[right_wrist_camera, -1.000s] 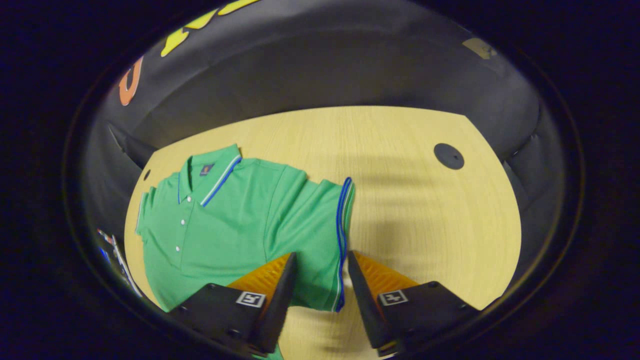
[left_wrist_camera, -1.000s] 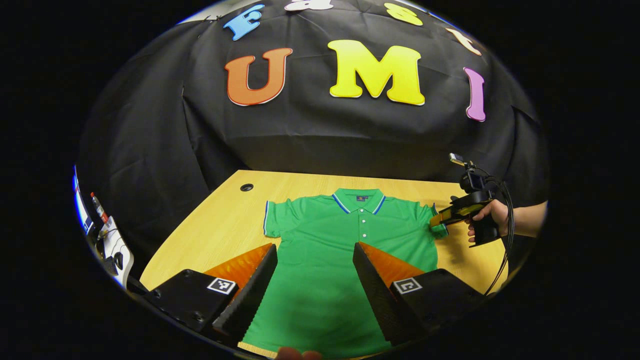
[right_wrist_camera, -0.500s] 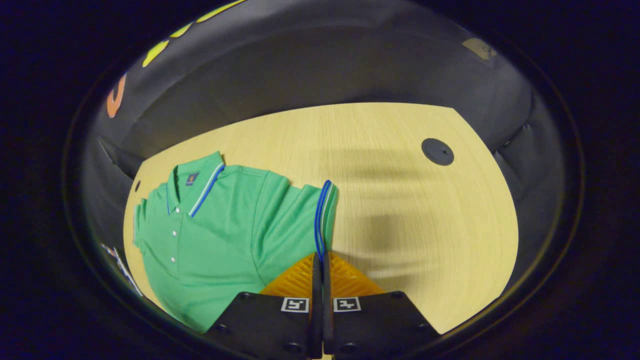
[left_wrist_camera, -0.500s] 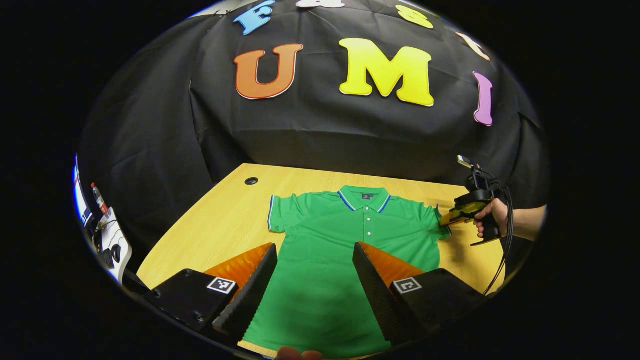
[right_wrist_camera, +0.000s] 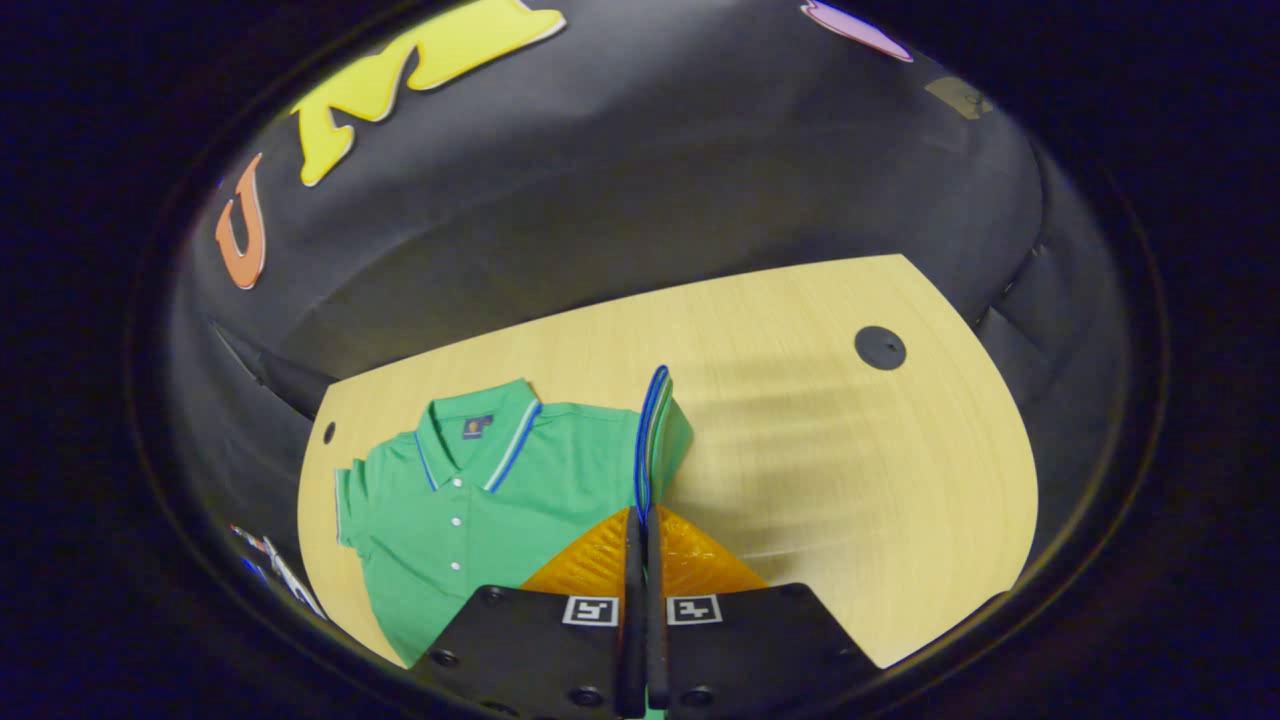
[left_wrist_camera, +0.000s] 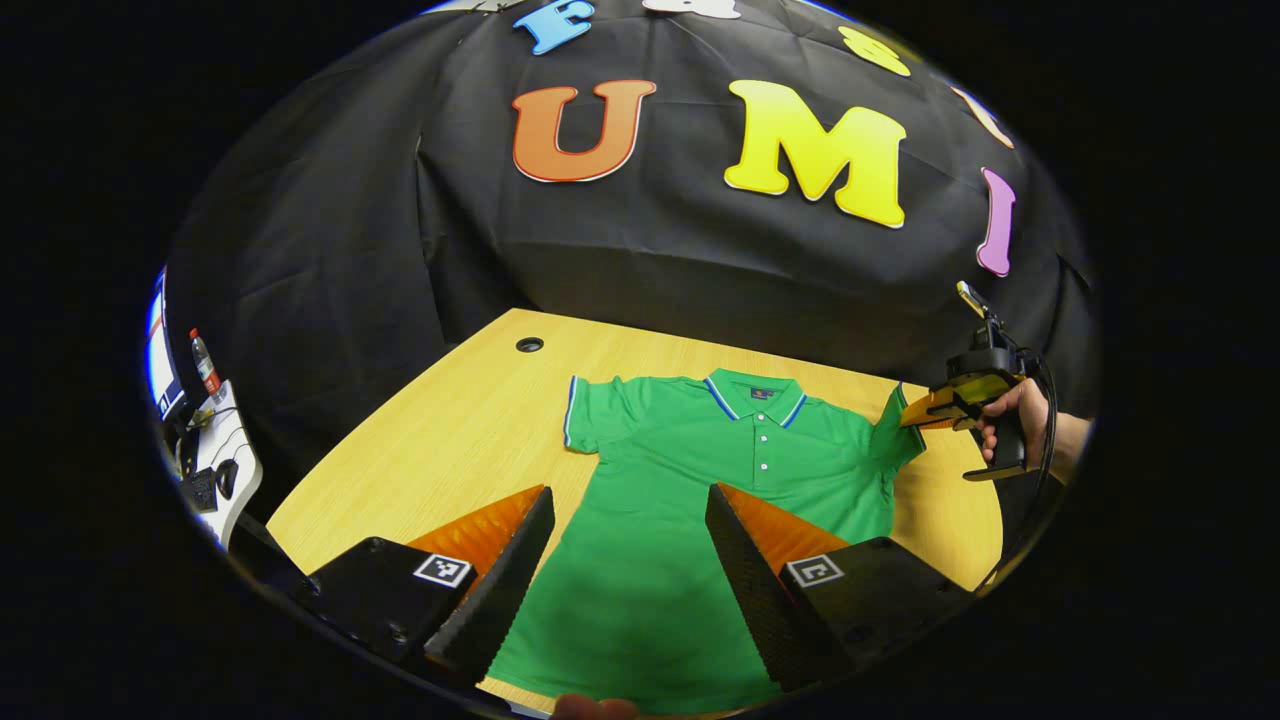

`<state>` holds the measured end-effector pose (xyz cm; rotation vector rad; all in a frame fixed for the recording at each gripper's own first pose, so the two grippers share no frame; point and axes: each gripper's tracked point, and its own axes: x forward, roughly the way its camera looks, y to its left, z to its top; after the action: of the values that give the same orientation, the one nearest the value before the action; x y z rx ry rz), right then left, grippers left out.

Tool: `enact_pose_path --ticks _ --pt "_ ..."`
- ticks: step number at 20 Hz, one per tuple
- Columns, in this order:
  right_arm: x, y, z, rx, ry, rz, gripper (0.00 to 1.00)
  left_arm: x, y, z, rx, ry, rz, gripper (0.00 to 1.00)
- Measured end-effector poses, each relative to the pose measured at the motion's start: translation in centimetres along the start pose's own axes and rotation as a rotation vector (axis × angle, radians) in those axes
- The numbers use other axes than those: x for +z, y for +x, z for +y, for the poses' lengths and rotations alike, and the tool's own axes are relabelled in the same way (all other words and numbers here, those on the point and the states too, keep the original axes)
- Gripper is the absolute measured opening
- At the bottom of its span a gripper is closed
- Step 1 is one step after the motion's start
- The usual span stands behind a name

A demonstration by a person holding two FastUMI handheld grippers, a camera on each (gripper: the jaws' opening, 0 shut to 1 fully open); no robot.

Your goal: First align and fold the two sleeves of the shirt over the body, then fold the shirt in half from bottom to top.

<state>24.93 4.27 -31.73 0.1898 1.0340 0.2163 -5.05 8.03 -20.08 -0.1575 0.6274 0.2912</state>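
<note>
Wooden table [left_wrist_camera: 470, 420] bears the shirt [left_wrist_camera: 700, 500]; right tool [right_wrist_camera: 640, 540] grips 1 sleeve [right_wrist_camera: 655, 440] (raised), left tool [left_wrist_camera: 625, 540] gapes.

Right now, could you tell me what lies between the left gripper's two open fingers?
In the left gripper view, the green shirt's lower body lies flat on the table between the left gripper's open fingers.

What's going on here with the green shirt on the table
A person is starting to fold a green polo shirt laid flat on a wooden table. The right tool is shut on the edge of one sleeve and holds it raised off the table. The left tool hangs open above the shirt's lower body, gripping nothing. The other sleeve lies flat, and no fold is finished yet.
</note>
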Motion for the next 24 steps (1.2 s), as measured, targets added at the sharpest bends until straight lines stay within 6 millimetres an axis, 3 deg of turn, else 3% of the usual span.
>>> enact_pose_path --ticks 4,8,10,14,15,19,20,23,24 --pt "-0.8 1.7 5.1 0.020 -0.005 0.015 0.03 -0.1 -0.6 2.1 0.013 -0.019 0.003 0.98" --pt "-2.7 4.8 9.3 0.043 0.000 0.051 0.03 -0.6 -1.4 5.1 0.041 -0.032 0.019 0.98" --pt "-3.5 6.2 10.8 0.049 0.017 0.066 0.01 -0.6 -1.5 6.3 0.056 -0.036 0.026 0.98" --pt "-4.0 8.0 12.8 0.089 0.063 0.091 0.12 -0.4 -1.7 7.9 0.065 -0.027 0.038 0.98" --pt "-4.0 7.9 13.4 0.107 0.076 0.093 0.12 -0.2 -1.7 8.0 0.060 -0.024 0.038 0.98" --pt "-3.8 5.5 14.0 0.142 0.084 0.079 0.39 0.5 -1.2 7.6 0.033 -0.005 0.027 0.98" --pt "-3.7 4.5 14.1 0.152 0.083 0.067 0.31 0.8 -0.9 7.1 0.014 0.001 0.023 0.98" --pt "-3.7 0.1 14.0 0.148 -0.004 -0.002 0.81 1.7 0.5 5.9 -0.058 0.017 0.012 0.98" --pt "-3.7 -1.6 14.1 0.151 -0.051 -0.035 0.88 2.2 1.0 5.7 -0.076 0.020 0.008 0.98"
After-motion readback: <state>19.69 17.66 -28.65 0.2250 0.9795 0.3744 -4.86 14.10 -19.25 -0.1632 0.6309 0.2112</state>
